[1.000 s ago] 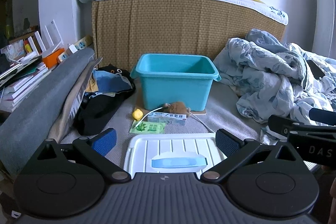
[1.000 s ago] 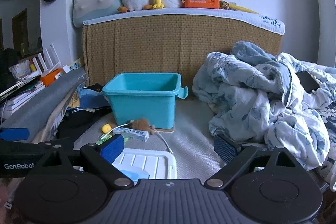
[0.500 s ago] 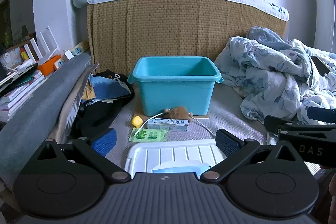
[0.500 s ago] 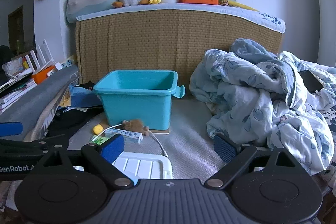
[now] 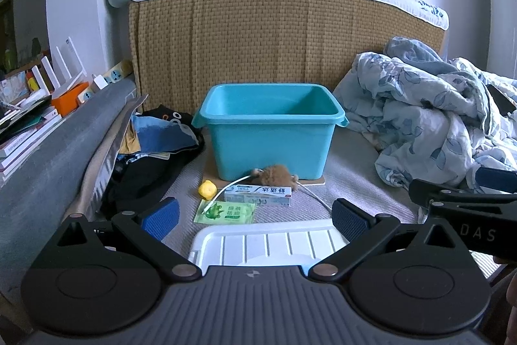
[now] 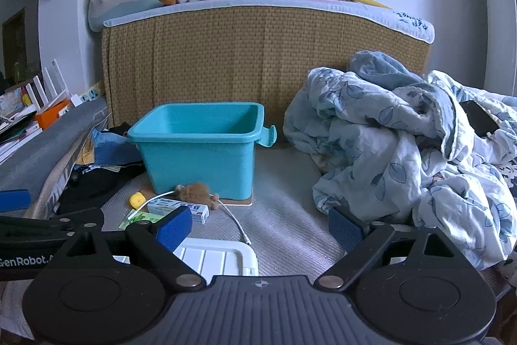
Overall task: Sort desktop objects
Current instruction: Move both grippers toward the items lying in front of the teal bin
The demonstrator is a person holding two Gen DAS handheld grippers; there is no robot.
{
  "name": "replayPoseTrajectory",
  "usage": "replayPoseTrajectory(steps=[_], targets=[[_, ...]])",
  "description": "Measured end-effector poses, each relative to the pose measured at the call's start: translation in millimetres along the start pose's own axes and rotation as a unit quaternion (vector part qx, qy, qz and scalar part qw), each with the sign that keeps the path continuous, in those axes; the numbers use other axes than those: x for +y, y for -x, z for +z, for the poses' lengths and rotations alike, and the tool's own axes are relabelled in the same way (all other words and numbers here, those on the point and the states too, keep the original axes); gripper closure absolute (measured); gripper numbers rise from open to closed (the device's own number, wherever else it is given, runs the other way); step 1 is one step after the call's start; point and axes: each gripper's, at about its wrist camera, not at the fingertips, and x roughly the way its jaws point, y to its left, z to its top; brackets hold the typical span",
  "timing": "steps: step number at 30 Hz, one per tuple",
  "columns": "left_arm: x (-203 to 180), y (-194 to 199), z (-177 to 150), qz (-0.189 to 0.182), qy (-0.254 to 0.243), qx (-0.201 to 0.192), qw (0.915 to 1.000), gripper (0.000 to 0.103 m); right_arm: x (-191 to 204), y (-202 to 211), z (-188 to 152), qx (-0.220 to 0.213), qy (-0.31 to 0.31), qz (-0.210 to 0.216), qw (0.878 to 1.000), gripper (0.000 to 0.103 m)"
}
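Nearest, the left gripper [image 5: 255, 212] and the right gripper [image 6: 258, 223] both hover with fingers spread wide and nothing between them, the left one over a white lid [image 5: 268, 243] at the bed's near edge. Just beyond lie the loose things: a green sachet [image 5: 226, 211], a yellow toy [image 5: 207, 189], a toothpaste box [image 5: 258, 193] with a brown plush [image 5: 274, 174] resting against it, and a white cable [image 5: 313, 194] threading under them. Behind these stands the teal bin [image 5: 269, 131] on a thin board, its visible inside showing nothing. The cable is the likely trouble: lifting the plush or box could drag it along and scatter its neighbours. The flat sachet may slip from the pads. Dark clothes [image 5: 152, 170] crowd the left side, and a rumpled quilt [image 6: 404, 151] the right.
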Motion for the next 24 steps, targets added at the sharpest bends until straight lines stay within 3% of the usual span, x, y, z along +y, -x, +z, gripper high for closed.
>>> replayPoseTrajectory(steps=[24], targets=[[14,-25,-3,-0.004,0.030,-0.014,0.9994,0.000,12,-28,-1,0.005,0.016,-0.003,1.000,0.010]])
